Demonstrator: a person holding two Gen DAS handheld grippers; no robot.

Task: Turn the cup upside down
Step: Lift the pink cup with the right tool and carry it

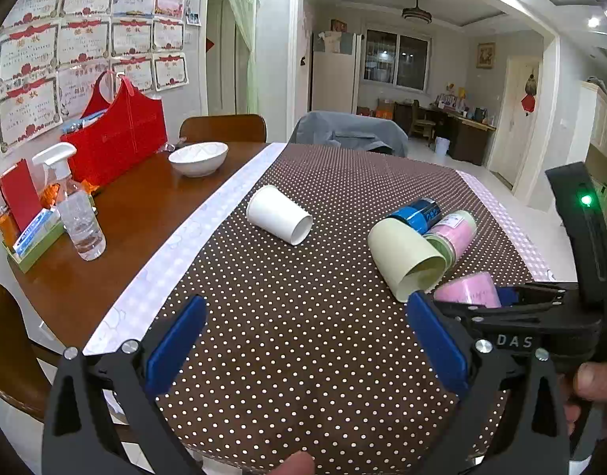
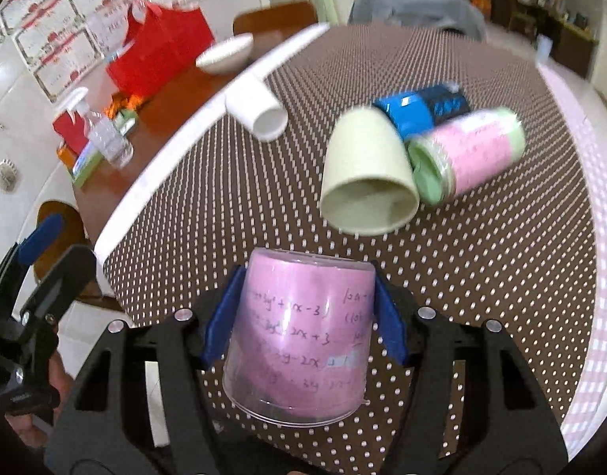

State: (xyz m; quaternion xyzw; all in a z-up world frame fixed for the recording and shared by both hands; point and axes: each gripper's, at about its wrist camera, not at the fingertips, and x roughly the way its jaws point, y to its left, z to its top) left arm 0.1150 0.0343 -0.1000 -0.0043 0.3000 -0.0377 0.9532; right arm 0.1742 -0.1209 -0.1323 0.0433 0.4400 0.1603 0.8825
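My right claw (image 2: 307, 316) grips the pink cup (image 2: 303, 340), its blue pads (image 2: 220, 316) pressed against both sides. The cup is clear plastic with a pink paper lining that carries handwritten maths; its closed base points away from me and its open rim sits low and near, so it is close to upside down, tilted a little. I cannot tell whether the rim touches the dotted brown cloth (image 2: 481, 277) that covers the surface.

My left claw (image 1: 303, 340) stands wide open with nothing between its blue pads, hovering over the near part of the cloth. In the left wrist view the pink cup (image 1: 467, 291) shows just beyond the left claw's right finger, held in the right claw (image 1: 513, 301).

Beyond the pink cup, a pale yellow cup (image 2: 367, 174) lies on its side with its mouth toward me. Touching it on the far right lie a blue can (image 2: 422, 109) and a pink jar with a green lid (image 2: 469, 158). A white cup (image 2: 256, 109) lies on its side further left, well apart, near the cloth's white edge. On the bare wood at far left are a white bowl (image 1: 198, 158), a red bag (image 1: 117, 134) and a spray bottle (image 1: 76, 206).
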